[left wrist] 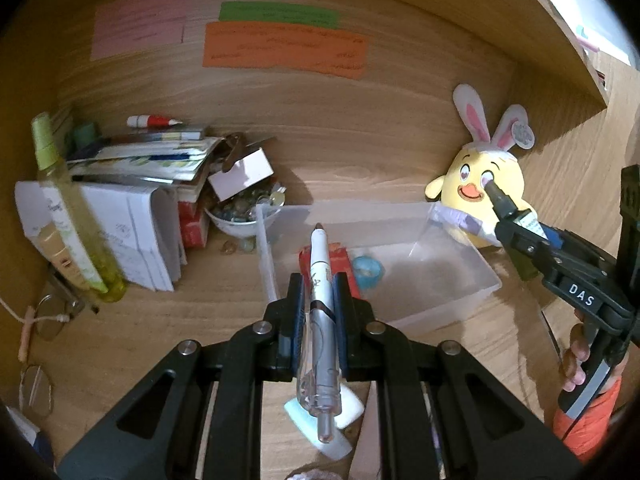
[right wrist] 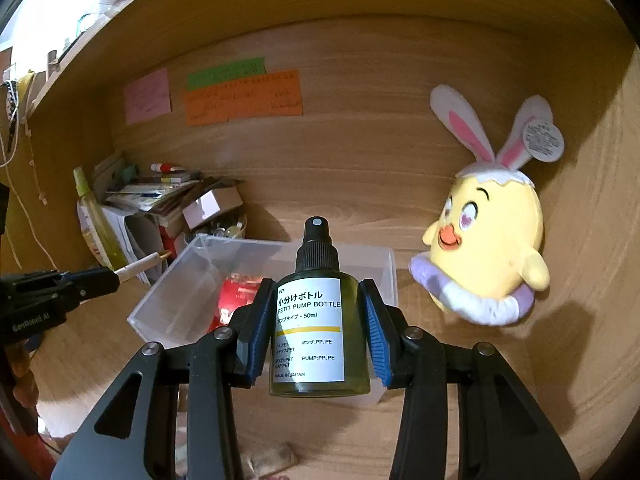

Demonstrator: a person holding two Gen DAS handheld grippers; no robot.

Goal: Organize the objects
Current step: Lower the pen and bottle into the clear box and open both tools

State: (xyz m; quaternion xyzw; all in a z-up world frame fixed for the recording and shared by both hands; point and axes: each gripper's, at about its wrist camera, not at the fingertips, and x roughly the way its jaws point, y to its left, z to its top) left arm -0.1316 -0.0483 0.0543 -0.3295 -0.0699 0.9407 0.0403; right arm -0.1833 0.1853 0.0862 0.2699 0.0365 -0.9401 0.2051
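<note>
My left gripper (left wrist: pixel 318 294) is shut on a white and clear pen (left wrist: pixel 320 312), tip pointing forward over the near edge of a clear plastic bin (left wrist: pixel 448 304). The bin holds a red packet (left wrist: pixel 344 260) and a small blue item (left wrist: pixel 366 270). My right gripper (right wrist: pixel 316 316) is shut on a small green pump bottle (right wrist: pixel 314 332) with a black spray cap, held just in front of the bin (right wrist: pixel 176 280). In the left wrist view the right gripper (left wrist: pixel 516 220) and bottle cap sit at the bin's right end. In the right wrist view the left gripper (right wrist: pixel 96 278) with the pen shows at left.
A yellow chick plush (left wrist: pixel 480 184) with bunny ears stands right of the bin. At left are a paper stack (left wrist: pixel 132 220), a tall yellow-green spray bottle (left wrist: pixel 68 208), a bowl of small items (left wrist: pixel 240 216) and glasses (left wrist: pixel 48 320). Wooden walls enclose the desk. An eraser (left wrist: pixel 344 412) lies below the left gripper.
</note>
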